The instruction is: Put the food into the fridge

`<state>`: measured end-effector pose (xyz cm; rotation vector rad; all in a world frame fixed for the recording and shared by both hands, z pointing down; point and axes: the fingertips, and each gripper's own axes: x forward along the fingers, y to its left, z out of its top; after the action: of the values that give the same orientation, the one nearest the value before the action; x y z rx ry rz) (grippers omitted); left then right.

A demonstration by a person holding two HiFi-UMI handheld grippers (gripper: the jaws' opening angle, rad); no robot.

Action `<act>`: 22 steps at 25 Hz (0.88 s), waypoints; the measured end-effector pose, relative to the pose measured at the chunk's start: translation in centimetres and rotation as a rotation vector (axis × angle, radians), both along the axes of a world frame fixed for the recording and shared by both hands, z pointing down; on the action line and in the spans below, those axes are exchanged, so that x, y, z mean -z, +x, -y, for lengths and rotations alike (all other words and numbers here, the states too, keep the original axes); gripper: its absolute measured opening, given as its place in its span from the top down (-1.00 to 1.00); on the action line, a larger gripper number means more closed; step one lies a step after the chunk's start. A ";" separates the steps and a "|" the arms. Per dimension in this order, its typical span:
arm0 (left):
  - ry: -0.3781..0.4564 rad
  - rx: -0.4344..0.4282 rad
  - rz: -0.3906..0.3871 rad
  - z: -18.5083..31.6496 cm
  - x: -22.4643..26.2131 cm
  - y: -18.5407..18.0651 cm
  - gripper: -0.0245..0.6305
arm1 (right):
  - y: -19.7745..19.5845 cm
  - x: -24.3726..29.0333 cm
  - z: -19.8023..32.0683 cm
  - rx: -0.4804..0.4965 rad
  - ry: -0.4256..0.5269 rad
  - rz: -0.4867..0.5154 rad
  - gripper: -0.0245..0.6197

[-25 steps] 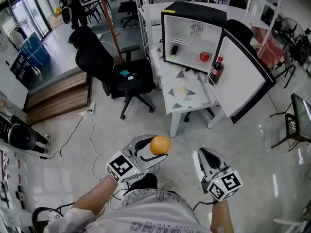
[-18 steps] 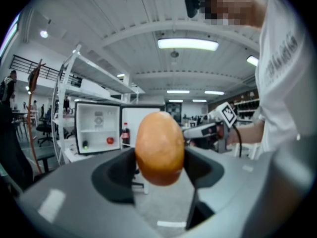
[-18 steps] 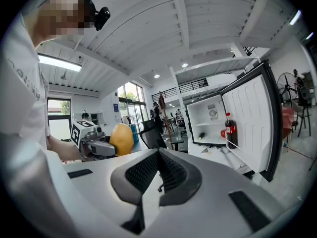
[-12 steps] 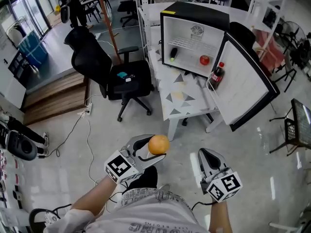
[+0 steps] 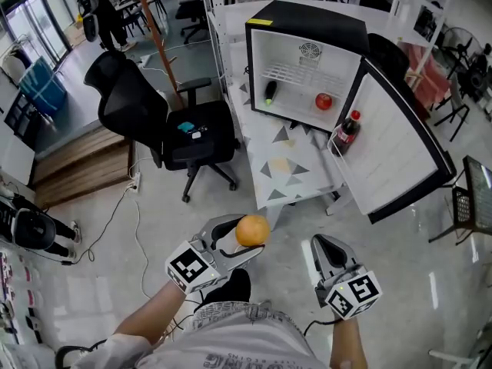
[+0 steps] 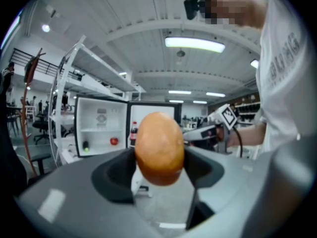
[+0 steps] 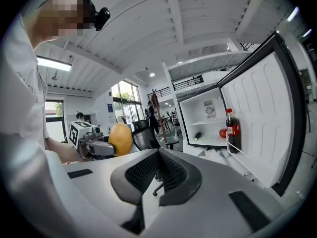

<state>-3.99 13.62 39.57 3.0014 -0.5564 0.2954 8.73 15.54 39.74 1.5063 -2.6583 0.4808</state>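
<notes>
1. Lower centre of the head view: left hand-held gripper (image 5: 246, 240) clamped on an orange (image 5: 253, 230), one jaw on each side, fruit held out ahead of the body, likely for carrying across to the fridge.
2. Lower right: right hand-held gripper (image 7: 159, 168) with jaws together and nothing between them; probably idle, with no door left to pull.
3. Upper centre: mini fridge (image 5: 307, 23) on a triangle-patterned desk (image 5: 296, 169), door (image 5: 400, 152) swung wide to the right, ready for loading.
4. On the fridge floor: a red round fruit (image 5: 324, 101) at right, a dark item with a green end (image 5: 270, 92) at left, well apart; bare room between them, seemingly a fair spot for the orange.
5. In the door rack: a cola bottle (image 5: 347, 131), upright.
6. Orange well apart from the fridge, with floor between; delivery not yet done.
</notes>
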 end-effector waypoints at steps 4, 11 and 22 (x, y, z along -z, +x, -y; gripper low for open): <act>-0.013 -0.008 -0.003 3.1 -0.2 -0.2 0.01 | -0.7 0.1 3.2 0.002 -0.008 0.001 0.92; -0.036 -0.025 -0.002 8.1 -0.7 -0.9 0.01 | -1.4 -0.2 8.1 -0.015 -0.032 -0.005 0.92; -0.045 -0.080 -0.008 15.7 -0.9 -2.5 0.01 | -2.5 0.1 15.0 -0.081 -0.050 -0.027 0.92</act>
<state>-6.49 -2.09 40.48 2.9848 -0.4231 0.2969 6.19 0.52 39.68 1.5988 -2.5536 0.5238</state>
